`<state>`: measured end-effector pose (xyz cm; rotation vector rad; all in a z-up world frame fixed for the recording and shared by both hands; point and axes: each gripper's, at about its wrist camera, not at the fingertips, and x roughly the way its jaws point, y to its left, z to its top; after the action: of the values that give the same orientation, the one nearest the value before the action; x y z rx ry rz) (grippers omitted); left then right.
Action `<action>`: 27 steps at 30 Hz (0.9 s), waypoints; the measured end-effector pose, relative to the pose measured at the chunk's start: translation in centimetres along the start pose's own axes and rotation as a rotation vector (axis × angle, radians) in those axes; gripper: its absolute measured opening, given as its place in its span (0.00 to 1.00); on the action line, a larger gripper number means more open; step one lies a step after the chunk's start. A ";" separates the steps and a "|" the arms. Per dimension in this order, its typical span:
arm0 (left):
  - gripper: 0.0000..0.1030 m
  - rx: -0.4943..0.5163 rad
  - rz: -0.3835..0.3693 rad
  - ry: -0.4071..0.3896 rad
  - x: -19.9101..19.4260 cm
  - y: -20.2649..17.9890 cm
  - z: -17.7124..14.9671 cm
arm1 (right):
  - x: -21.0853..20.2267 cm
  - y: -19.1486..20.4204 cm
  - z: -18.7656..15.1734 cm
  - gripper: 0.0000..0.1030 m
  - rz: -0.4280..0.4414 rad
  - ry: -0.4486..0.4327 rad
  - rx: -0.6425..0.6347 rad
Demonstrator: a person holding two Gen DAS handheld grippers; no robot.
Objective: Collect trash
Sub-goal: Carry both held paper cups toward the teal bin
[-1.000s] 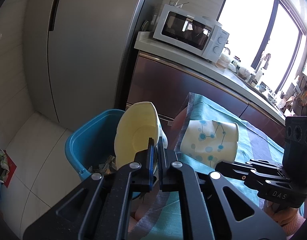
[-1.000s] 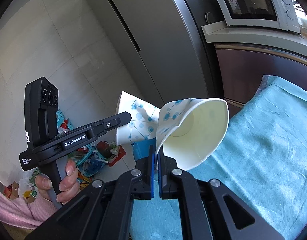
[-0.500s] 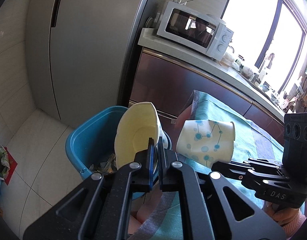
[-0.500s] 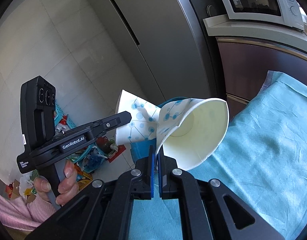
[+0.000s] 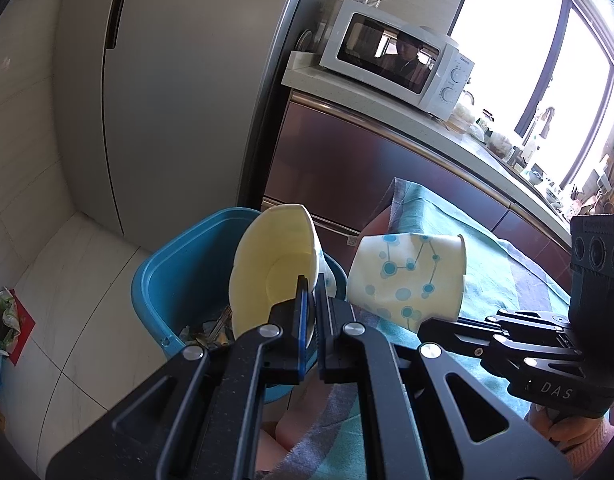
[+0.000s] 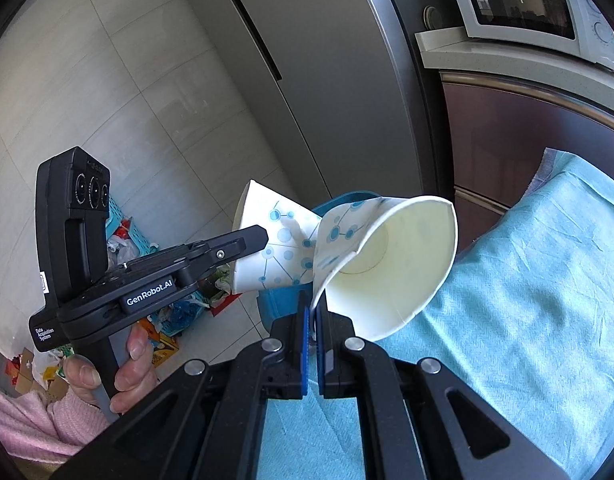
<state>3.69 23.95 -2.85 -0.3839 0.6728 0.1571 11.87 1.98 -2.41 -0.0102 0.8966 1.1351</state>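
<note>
Cups [image 5: 273, 268] above bin [image 5: 179, 276]; teal tablecloth [image 6: 527, 300].

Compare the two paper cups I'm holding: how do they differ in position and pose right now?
The left gripper's cup hangs in front of the blue bin; the right gripper's cup is beside it, over the teal cloth. In the left wrist view the left cup shows its open mouth, the right cup its printed side. Both are white with blue dots, each pinched at the rim by shut jaws.
</note>
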 end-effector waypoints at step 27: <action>0.04 -0.035 0.038 0.040 1.9 1.1 -0.5 | 3.4 -0.7 1.9 0.02 -0.009 0.071 0.003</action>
<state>4.60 24.84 -4.76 -0.4086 0.7183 0.1979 13.97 5.10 -3.57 -0.0523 0.9599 1.1308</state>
